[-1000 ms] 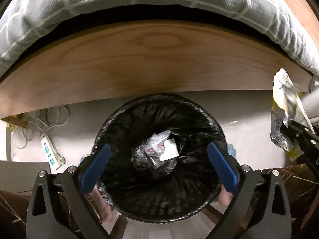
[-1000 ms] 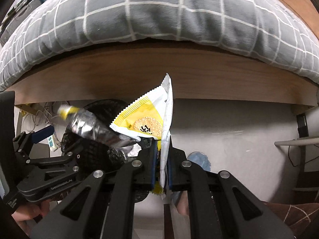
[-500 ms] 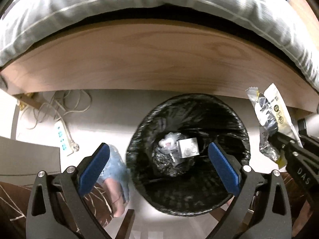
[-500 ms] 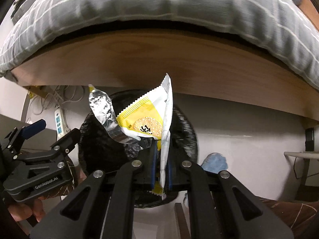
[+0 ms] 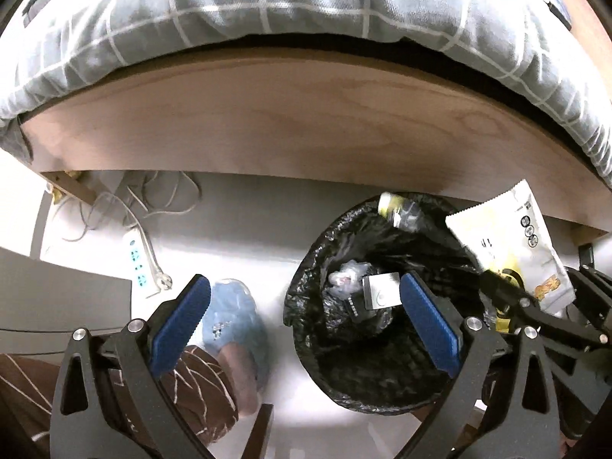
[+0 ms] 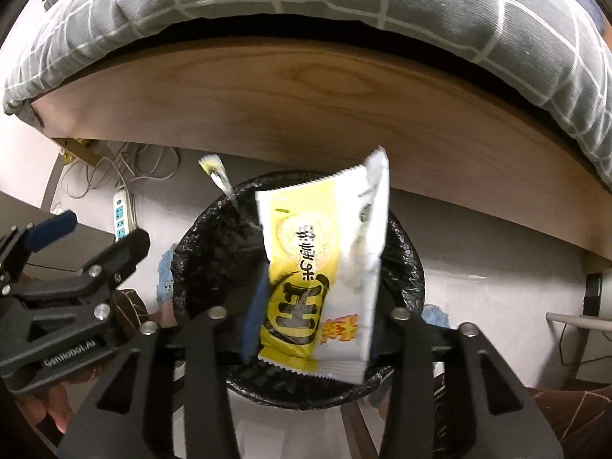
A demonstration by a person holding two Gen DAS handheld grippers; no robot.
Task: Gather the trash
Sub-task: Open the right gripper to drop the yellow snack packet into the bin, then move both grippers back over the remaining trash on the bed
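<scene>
The right gripper [image 6: 310, 329] has its jaws spread wide; the yellow-and-white snack wrapper [image 6: 325, 275] sits loose between them, above the black-lined trash bin [image 6: 206, 241]. The left gripper [image 5: 302, 325] is wide apart, holding nothing, beside the bin.

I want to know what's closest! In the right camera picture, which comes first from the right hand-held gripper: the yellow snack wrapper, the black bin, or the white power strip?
1. Yellow and white plastic snack wrapper: between the right hand-held gripper fingers, which look spread apart.
2. Round bin with black plastic liner: just beyond and below.
3. White power strip: farthest, on the floor far left.
</scene>
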